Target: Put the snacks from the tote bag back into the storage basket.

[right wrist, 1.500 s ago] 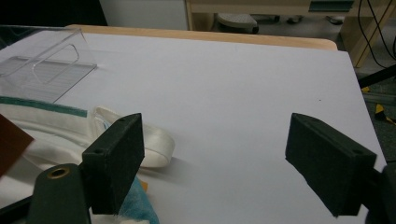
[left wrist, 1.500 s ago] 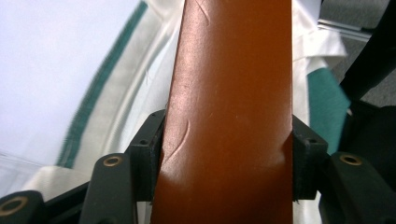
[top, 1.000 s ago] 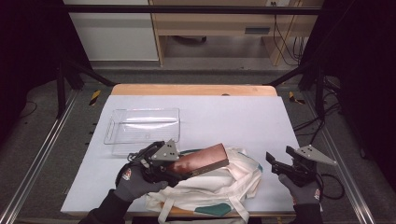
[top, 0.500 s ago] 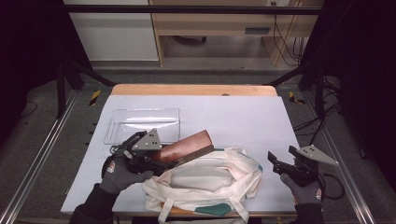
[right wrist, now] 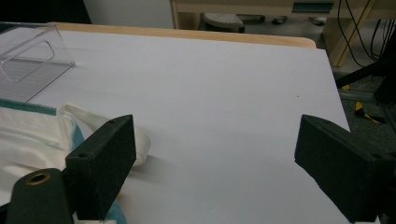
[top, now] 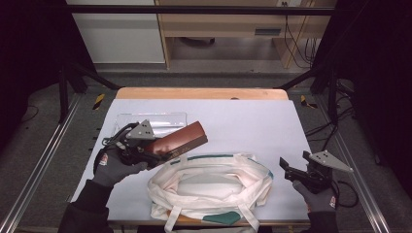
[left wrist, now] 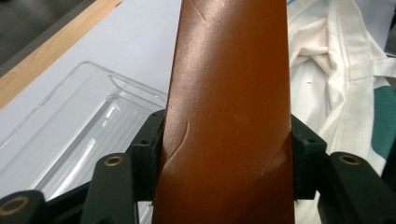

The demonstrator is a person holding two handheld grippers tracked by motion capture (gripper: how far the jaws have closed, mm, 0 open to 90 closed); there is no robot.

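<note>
Gripping an unlabelled brown case (top: 176, 142), the left gripper (top: 154, 151) hovers; right gripper (top: 294, 171) fingers spread, just been opening, empty.

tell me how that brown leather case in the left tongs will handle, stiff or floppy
Probably fairly stiff: the brown case juts out past the left tongs without drooping. Its glossy, lightly scratched surface looks smooth, so it may slip if the grip loosens. Held at one end over the clear tray, it could tilt.

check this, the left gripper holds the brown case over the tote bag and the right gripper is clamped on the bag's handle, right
Not quite: the right gripper is open with nothing between its fingers, as the right gripper view shows. The left gripper does hold the brown case by the tote bag.
</note>
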